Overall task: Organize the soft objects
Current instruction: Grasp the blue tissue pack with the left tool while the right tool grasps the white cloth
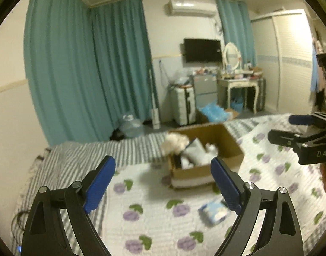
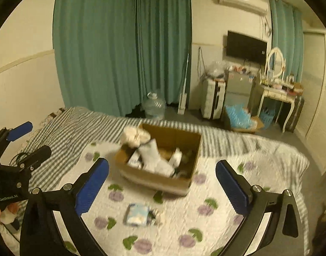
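Observation:
A brown cardboard box (image 1: 190, 175) (image 2: 154, 179) stands open on the bed. Grey and white soft things (image 1: 197, 151) (image 2: 156, 157) lie inside it. A cream fluffy toy (image 1: 175, 143) (image 2: 134, 137) hangs over its far left corner. A blue and white soft packet (image 1: 214, 211) (image 2: 138, 214) lies on the quilt in front of the box. My left gripper (image 1: 163, 181) (image 2: 29, 143) is open and empty, held back from the box. My right gripper (image 2: 163, 183) (image 1: 291, 129) is also open and empty, above the quilt on the near side of the box.
The bed has a white quilt with purple flowers (image 2: 205, 209) over a grey striped sheet (image 1: 77, 155). Beyond it are teal curtains (image 1: 88, 64), a water jug (image 2: 153, 106), a suitcase (image 1: 184, 104), a dressing table (image 1: 237, 85) and a blue bag in a box (image 2: 237, 115).

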A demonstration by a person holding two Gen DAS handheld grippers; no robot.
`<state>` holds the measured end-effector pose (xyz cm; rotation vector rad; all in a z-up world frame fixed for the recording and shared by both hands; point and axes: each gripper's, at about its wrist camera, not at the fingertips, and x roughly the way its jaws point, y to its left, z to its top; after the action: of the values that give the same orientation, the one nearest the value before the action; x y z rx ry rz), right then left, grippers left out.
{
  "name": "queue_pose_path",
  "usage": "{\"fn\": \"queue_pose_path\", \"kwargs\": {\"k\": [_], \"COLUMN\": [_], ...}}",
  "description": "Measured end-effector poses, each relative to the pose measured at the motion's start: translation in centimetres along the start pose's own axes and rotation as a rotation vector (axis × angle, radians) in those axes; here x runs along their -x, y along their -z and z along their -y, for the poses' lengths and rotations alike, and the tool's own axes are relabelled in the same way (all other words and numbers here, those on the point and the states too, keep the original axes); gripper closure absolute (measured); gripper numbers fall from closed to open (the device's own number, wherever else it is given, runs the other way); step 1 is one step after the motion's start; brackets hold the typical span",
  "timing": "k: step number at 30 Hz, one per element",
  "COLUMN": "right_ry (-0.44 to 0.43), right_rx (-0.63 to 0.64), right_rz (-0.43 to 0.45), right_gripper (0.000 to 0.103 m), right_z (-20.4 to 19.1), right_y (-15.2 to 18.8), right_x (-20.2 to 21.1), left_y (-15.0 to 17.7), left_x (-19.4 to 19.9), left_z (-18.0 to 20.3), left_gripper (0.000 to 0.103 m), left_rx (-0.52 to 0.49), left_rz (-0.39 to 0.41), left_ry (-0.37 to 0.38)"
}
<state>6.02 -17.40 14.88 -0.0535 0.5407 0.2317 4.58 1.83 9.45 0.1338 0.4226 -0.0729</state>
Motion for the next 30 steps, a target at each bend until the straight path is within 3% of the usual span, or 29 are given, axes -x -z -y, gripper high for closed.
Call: {"fn": "queue_pose_path", "kwargs": {"k": [7,16,19,22,26,30], "right_ry": [0.019,0.009,0.013,0.001,-0.003,-0.03], "right_rx": [-0.005,0.007,0.009,0.004,0.032,0.038], "right_rz": [-0.11,-0.197,-0.222,-0.249,-0.301,-0.359], "right_gripper": [0.002,0.002,0.002,0.003,0.009,0.029], "right_z": [0.7,1.7,2.2,2.7,2.6,2.6], "right_y": [6.0,10.6,12.0,13.5,14.8,15.6], "right_x": [-4.6,-11.3,-13.5,-15.0,-17.1,-19.2], "left_y": [5.0,9.0,10.1,10.9,11.9,12.6], "left_x": [-2.8,-7.8,-9.7,-11.1,-12.3,-13.3], "left_z": [0.9,2.8,3.2,3.6,4.0,4.6], "left_gripper": [0.011,0.011,0.011,0.011,0.011,0.011], "left_rx": [0.05,0.082,0.103,0.107,0.132,0.124], "left_rz": [-0.071,-0.173,-0.233,-0.271,-0.309,-0.337], "left_ry": [-0.035,-0.055,0.005,0.019,0.059,0.07]}}
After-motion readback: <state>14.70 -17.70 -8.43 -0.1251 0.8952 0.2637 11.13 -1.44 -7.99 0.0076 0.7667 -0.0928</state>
